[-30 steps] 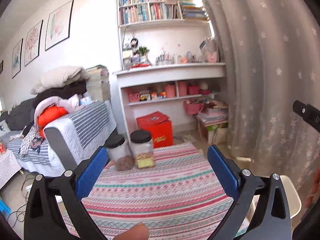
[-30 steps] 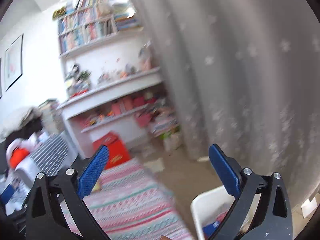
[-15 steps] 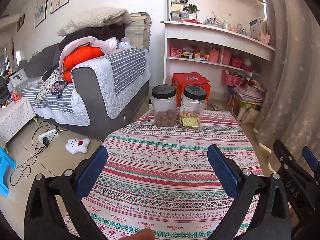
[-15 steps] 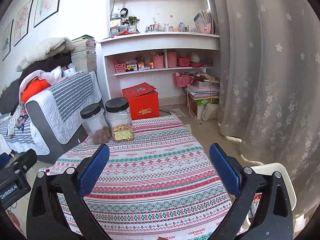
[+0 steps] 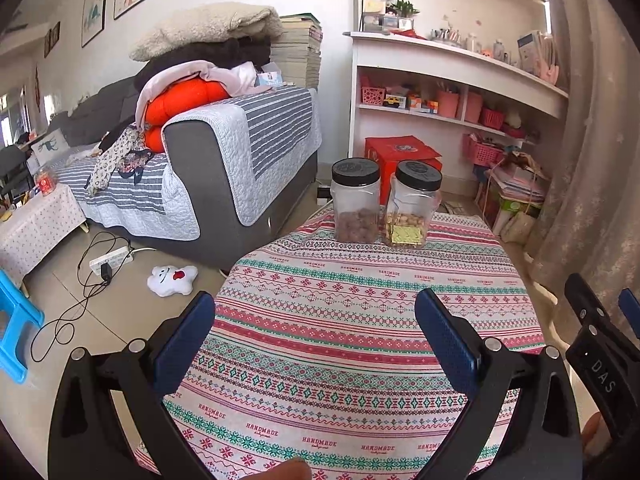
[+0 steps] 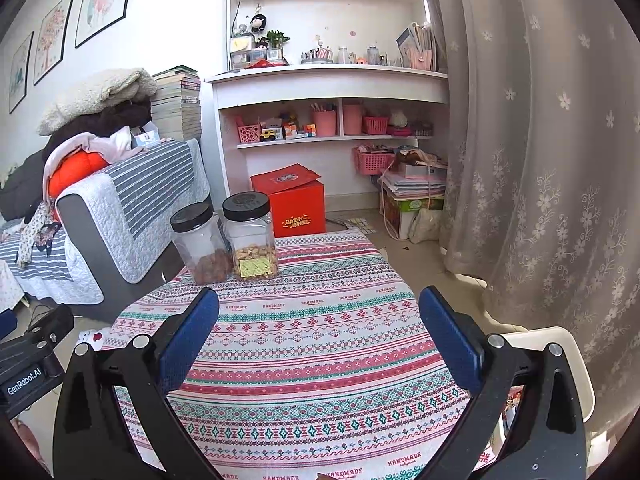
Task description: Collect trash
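My left gripper (image 5: 316, 320) is open and empty, held above a round table with a striped patterned cloth (image 5: 360, 340). My right gripper (image 6: 320, 316) is open and empty over the same cloth (image 6: 304, 344). A white bin (image 6: 560, 364) stands on the floor at the table's right edge, with colourful wrappers inside it. No loose trash shows on the cloth. The right gripper's body shows at the right edge of the left wrist view (image 5: 600, 344).
Two clear jars with black lids (image 5: 356, 204) (image 5: 414, 208) stand at the table's far edge, also seen in the right view (image 6: 250, 236). A grey sofa (image 5: 224, 160), red box (image 6: 296, 204), white shelves (image 6: 332, 120), a curtain (image 6: 540, 160), and a floor cable (image 5: 92, 272) surround the table.
Both grippers have swung from facing the shelves and curtain down toward the tabletop, then steadied. The jars and cloth now fill both views. Both jaws stay open.
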The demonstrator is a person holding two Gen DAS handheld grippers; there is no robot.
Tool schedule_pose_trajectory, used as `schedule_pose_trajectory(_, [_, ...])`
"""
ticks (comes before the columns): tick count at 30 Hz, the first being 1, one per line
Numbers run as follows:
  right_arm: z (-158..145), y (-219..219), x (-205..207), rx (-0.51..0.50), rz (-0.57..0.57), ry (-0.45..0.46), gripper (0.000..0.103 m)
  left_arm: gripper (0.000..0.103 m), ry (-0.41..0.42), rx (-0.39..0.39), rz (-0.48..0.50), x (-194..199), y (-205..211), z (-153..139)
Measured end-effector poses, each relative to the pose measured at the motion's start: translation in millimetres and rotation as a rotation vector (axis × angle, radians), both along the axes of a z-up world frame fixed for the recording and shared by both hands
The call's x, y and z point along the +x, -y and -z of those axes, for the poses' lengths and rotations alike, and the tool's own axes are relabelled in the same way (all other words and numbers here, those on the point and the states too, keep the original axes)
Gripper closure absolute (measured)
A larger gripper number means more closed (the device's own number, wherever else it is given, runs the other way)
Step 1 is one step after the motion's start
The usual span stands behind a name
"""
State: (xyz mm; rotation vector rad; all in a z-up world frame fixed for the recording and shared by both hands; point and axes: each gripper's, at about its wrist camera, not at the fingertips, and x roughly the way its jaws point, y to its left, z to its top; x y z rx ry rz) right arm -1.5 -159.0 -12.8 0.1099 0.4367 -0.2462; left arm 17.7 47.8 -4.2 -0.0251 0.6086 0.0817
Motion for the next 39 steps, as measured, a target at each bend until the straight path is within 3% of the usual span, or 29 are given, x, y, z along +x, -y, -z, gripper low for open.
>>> schedule_pose_trajectory(39, [-0.2,9.4,0.8,0.004,0.013,-0.014,0.007,0.006,0.011,-0.014,0.027,3.1,17.5,-3.6])
